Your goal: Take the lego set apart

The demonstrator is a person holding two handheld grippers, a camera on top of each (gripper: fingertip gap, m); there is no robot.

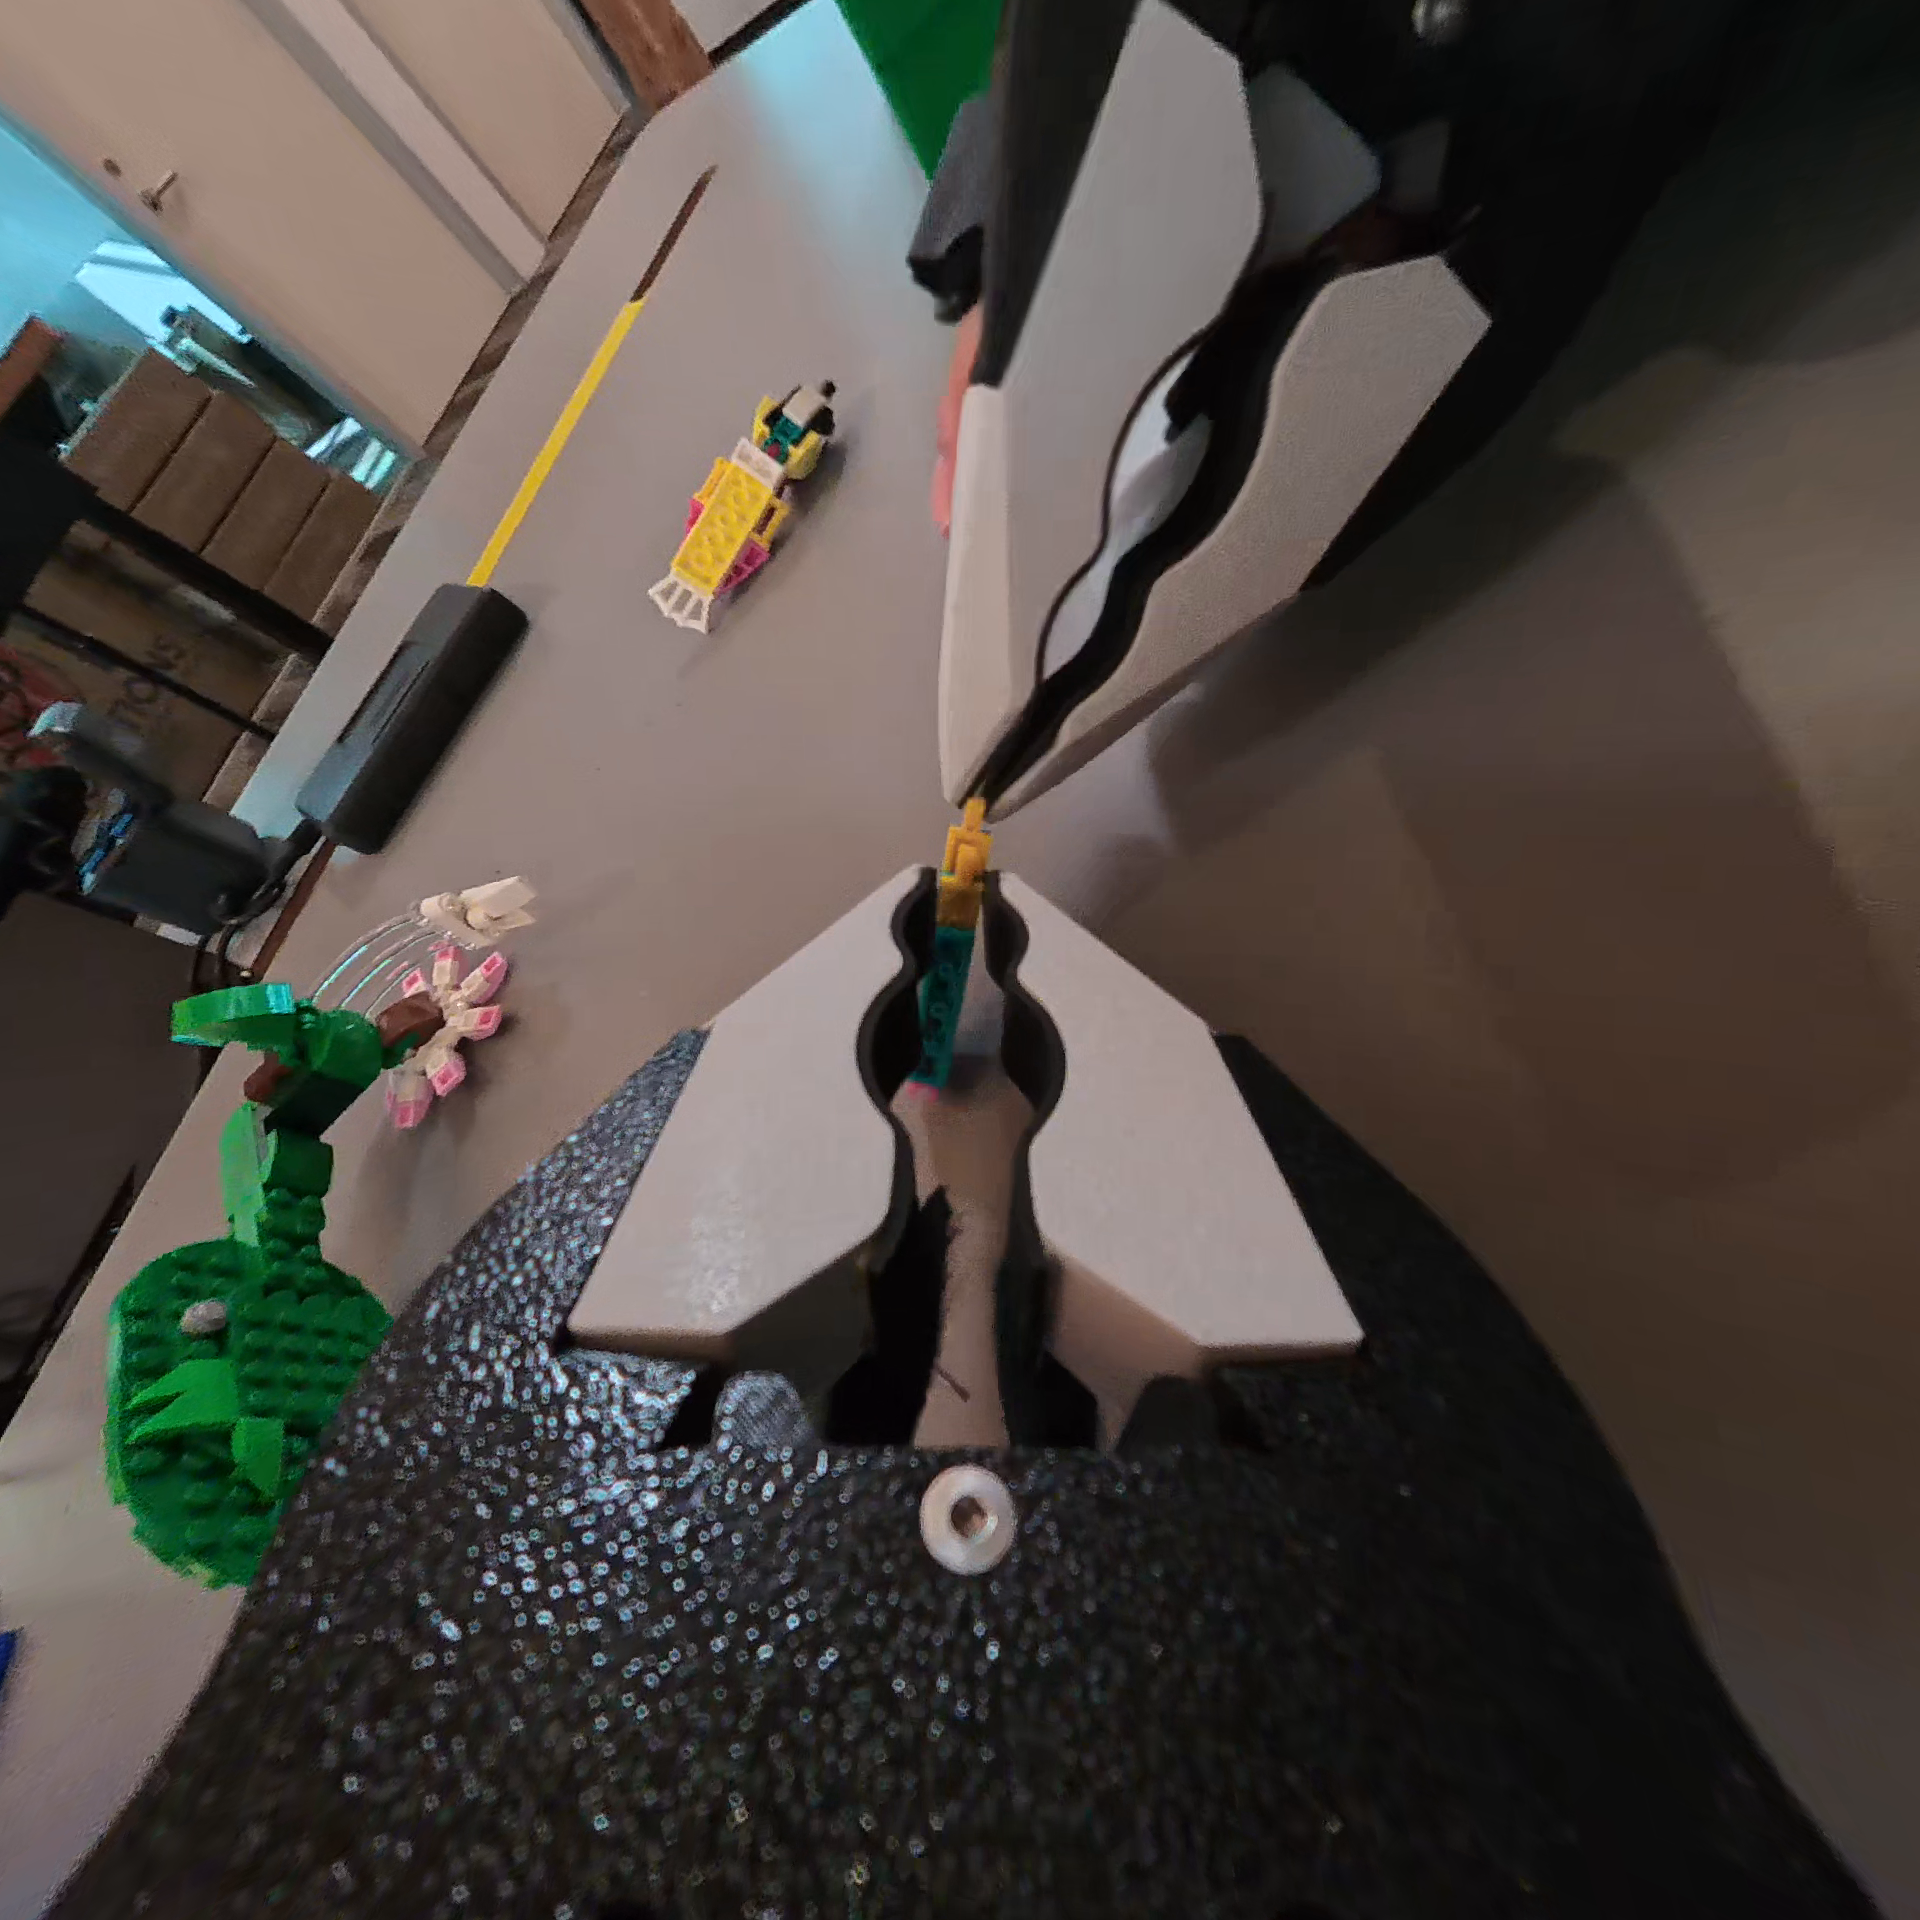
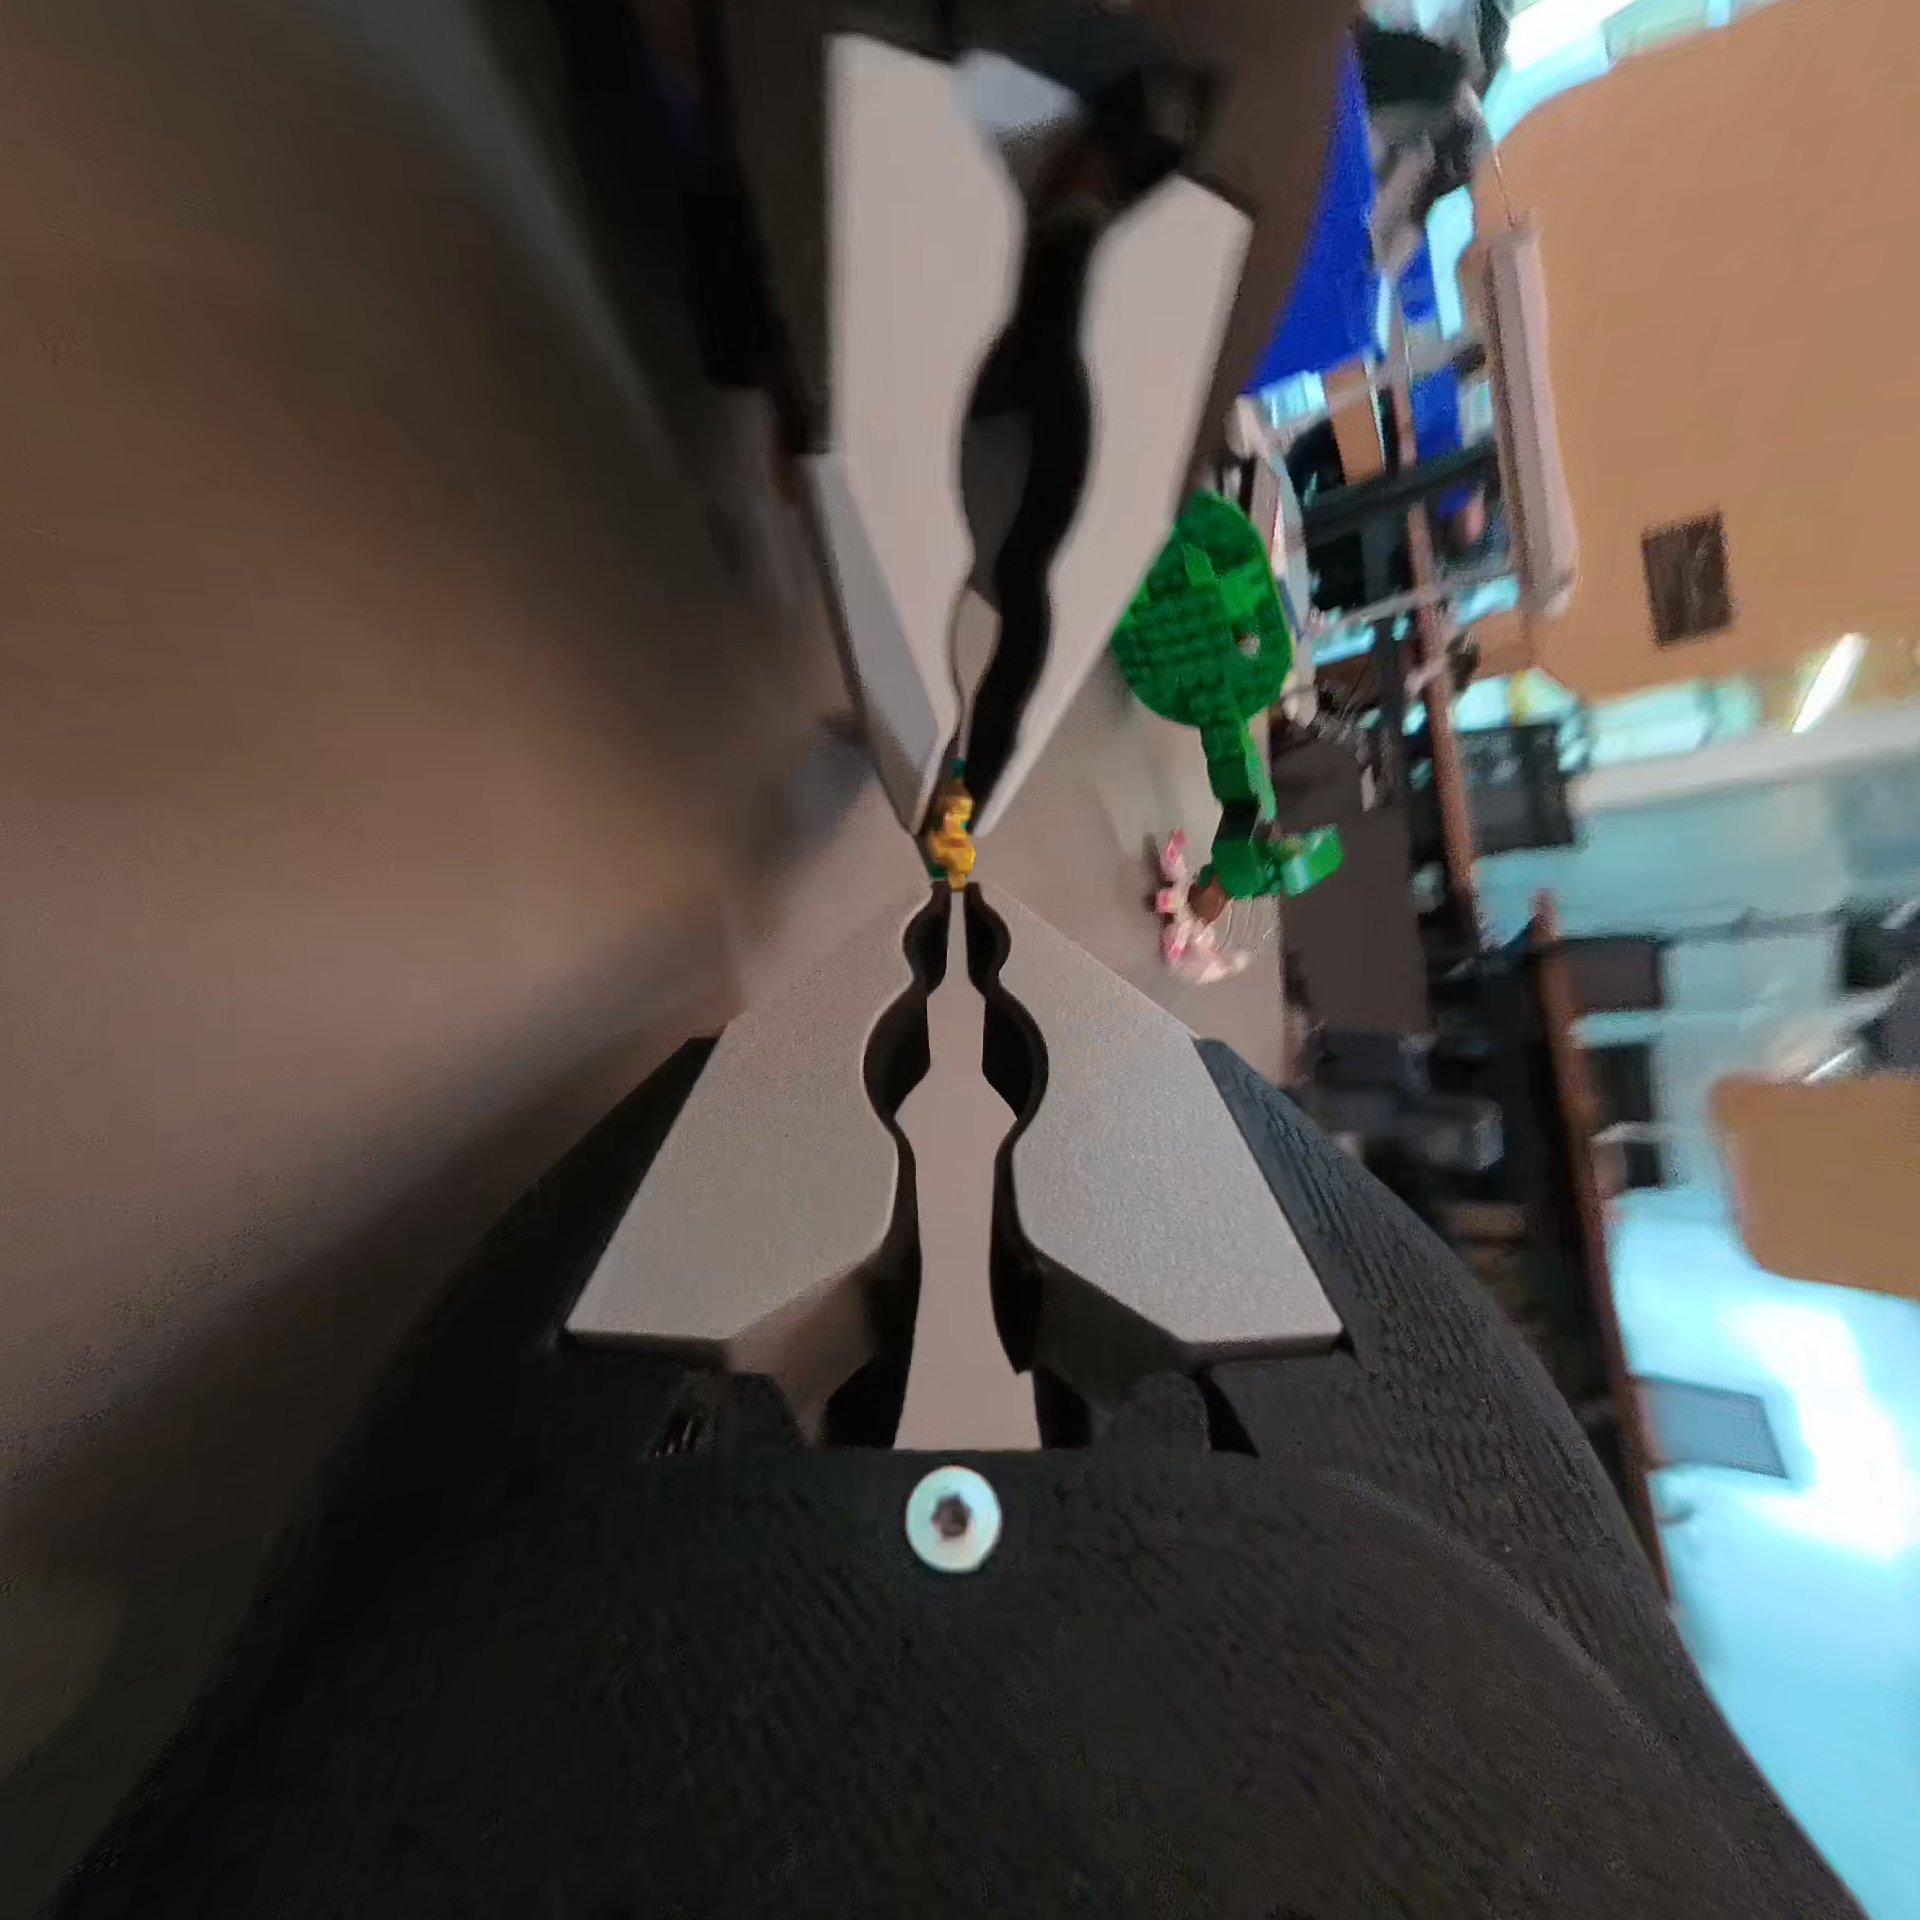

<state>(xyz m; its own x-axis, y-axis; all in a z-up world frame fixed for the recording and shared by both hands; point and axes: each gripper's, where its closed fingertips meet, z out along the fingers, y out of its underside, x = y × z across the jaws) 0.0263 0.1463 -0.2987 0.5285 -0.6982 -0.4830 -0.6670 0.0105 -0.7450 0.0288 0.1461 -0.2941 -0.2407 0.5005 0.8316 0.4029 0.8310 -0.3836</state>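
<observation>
My left gripper point(image 1: 961, 883) is shut on a thin teal and yellow lego piece point(image 1: 948, 987), held above the grey table point(image 1: 665, 748). My right gripper point(image 1: 975, 805) comes in from above, tip to tip with the left one, and pinches the yellow end point(image 1: 968, 836) of the same piece. In the right wrist view my right gripper point(image 2: 948, 891) grips the yellow end point(image 2: 951, 836) and the left gripper point(image 2: 951, 800) faces it from above. A yellow, pink and white lego model point(image 1: 732, 514) lies on the table farther off.
A green lego plant on a round base point(image 1: 239, 1382) stands at the left with a pink and white flower point(image 1: 447, 1039) beside it; the plant also shows in the right wrist view point(image 2: 1210, 634). A black box with a yellow strip point(image 1: 410, 717) lies near the table's far edge.
</observation>
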